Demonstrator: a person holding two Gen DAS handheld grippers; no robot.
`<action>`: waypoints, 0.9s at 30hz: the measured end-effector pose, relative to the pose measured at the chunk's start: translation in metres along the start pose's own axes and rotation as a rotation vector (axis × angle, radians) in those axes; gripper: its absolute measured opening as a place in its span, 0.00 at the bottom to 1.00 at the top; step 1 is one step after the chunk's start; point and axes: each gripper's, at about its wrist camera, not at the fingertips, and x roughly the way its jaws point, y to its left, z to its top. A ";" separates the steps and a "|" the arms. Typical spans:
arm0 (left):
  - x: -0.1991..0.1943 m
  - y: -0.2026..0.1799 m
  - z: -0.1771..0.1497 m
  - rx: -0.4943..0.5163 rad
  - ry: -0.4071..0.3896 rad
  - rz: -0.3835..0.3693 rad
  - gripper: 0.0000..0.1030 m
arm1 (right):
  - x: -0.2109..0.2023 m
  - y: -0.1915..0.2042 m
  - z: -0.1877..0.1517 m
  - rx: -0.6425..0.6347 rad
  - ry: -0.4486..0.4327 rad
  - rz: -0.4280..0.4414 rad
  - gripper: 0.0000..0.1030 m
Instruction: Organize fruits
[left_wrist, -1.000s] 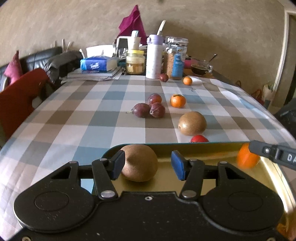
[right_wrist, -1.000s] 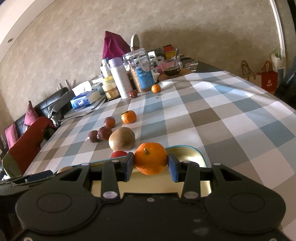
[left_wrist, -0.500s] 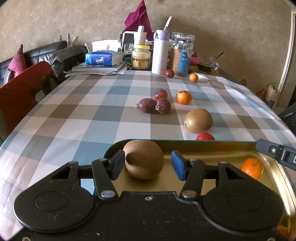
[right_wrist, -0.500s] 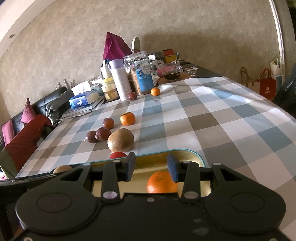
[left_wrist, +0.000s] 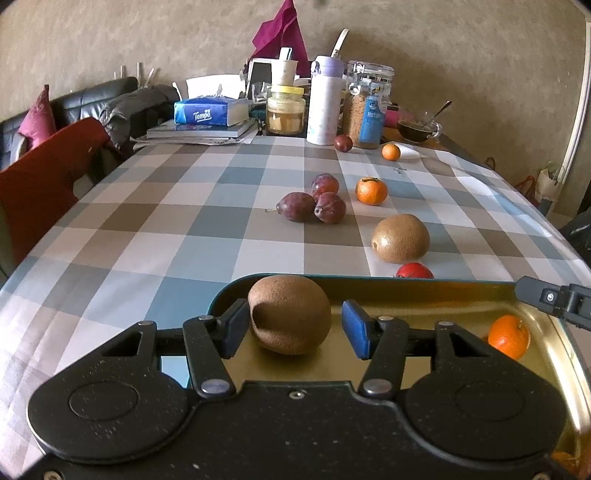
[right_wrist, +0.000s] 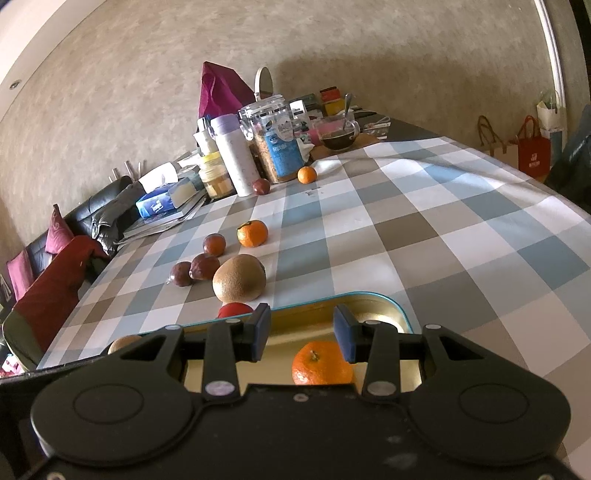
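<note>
Fruits: brown kiwi (left_wrist: 290, 314) and orange mandarin (right_wrist: 322, 363) lie in gold tray (left_wrist: 424, 291); left claw (left_wrist: 291, 328) and right claw (right_wrist: 301, 332) both released, gripping nothing.

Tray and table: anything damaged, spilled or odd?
Nothing spilled or damaged. A kiwi and an orange lie loose in the gold tray; the other fruit sits intact on the checked tablecloth. The dark patch on the kiwi looks like the claw's shadow.

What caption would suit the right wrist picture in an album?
Open right gripper above a mandarin lying in the gold tray, more fruit waiting on the checked tablecloth.
</note>
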 end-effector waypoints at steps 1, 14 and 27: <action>0.000 -0.001 0.000 0.004 0.000 0.002 0.58 | 0.000 0.000 0.000 0.000 0.001 -0.001 0.41; 0.008 0.004 0.002 -0.027 0.044 -0.007 0.58 | 0.005 -0.001 0.001 0.010 0.049 -0.015 0.41; 0.009 -0.001 0.001 -0.010 0.050 0.015 0.58 | 0.012 -0.007 0.002 0.067 0.109 -0.053 0.40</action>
